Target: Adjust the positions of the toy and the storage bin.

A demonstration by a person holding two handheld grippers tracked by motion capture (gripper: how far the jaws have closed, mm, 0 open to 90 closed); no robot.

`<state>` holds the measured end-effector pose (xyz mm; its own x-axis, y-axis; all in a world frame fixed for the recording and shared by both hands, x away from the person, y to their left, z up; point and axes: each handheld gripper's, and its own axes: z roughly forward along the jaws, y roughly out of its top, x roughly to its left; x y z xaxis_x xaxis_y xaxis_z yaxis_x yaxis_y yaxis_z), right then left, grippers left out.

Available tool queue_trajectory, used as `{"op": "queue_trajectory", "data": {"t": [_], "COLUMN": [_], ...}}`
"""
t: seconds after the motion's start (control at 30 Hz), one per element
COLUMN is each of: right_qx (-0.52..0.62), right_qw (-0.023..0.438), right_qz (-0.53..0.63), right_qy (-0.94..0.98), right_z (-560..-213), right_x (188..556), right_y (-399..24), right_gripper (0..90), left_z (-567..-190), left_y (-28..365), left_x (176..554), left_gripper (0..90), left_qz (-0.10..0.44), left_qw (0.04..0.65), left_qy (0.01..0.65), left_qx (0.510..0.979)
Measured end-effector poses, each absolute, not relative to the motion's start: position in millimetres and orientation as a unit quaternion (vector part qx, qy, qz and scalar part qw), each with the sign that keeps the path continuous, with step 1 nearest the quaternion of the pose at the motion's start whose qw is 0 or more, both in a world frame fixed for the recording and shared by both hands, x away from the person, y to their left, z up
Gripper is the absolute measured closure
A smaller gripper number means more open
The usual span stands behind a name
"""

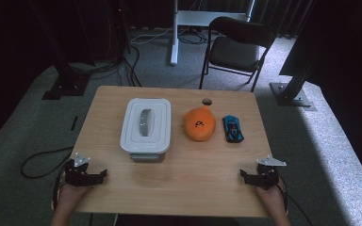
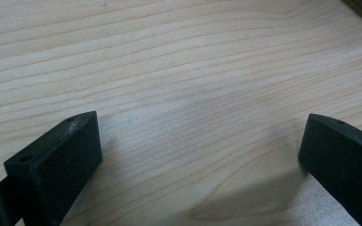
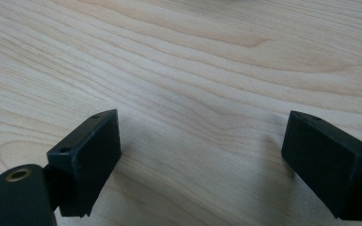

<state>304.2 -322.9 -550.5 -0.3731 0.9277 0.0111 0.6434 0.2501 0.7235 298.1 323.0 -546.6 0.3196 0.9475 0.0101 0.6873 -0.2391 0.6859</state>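
Both grippers parked at near table corners, jaws wide, holding nothing.
White lidded box [image 1: 146, 128], orange toy [image 1: 200, 124], blue toy car [image 1: 233, 128] in a row mid-table, well apart from left gripper [image 1: 104, 173] and right gripper [image 1: 242, 174]. Bare wood table [image 1: 184, 174] between them; hands low at near edge, grippers pointing inward.

High view looks down over the table [image 1: 179, 188]; both gripper views skim its wood closely.

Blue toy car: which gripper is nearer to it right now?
Right. The right gripper sits just below the blue toy car at the table's near edge; the left gripper is far across, below the white lidded box.
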Motion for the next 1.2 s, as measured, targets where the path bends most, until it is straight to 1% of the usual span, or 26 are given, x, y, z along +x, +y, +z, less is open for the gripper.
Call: {"op": "queue_trajectory", "data": {"t": [0.57,0.8,0.83,0.97,1.0,1.2], "right_qx": [0.523,0.532,0.535,0.534,0.532,0.535], "right_qw": [0.212,0.209,0.200,0.201,0.195,0.205], "right_qz": [0.319,0.305,0.316,0.309,0.310,0.321], "right_qy": [0.761,0.762,0.758,0.761,0.764,0.754], "right_z": [-548,-545,-544,-543,-541,-530], "right_x": [305,303,304,306,308,314], "right_y": [-323,-312,-311,-306,-304,-305], "right_gripper": [11.8,12.9,12.8,12.8,12.8,12.8], "left_z": [-547,-546,-546,-546,-546,-547], "left_y": [321,321,321,321,321,321], "left_x": [297,297,297,297,297,297], "left_gripper": [1.3,1.3,1.3,1.3,1.3,1.3], "left_qz": [0.221,0.221,0.221,0.221,0.221,0.221], "left_qw": [0.297,0.297,0.297,0.297,0.297,0.297], "left_qy": [0.544,0.542,0.542,0.542,0.542,0.542], "left_qx": [0.753,0.754,0.754,0.754,0.754,0.754]}}
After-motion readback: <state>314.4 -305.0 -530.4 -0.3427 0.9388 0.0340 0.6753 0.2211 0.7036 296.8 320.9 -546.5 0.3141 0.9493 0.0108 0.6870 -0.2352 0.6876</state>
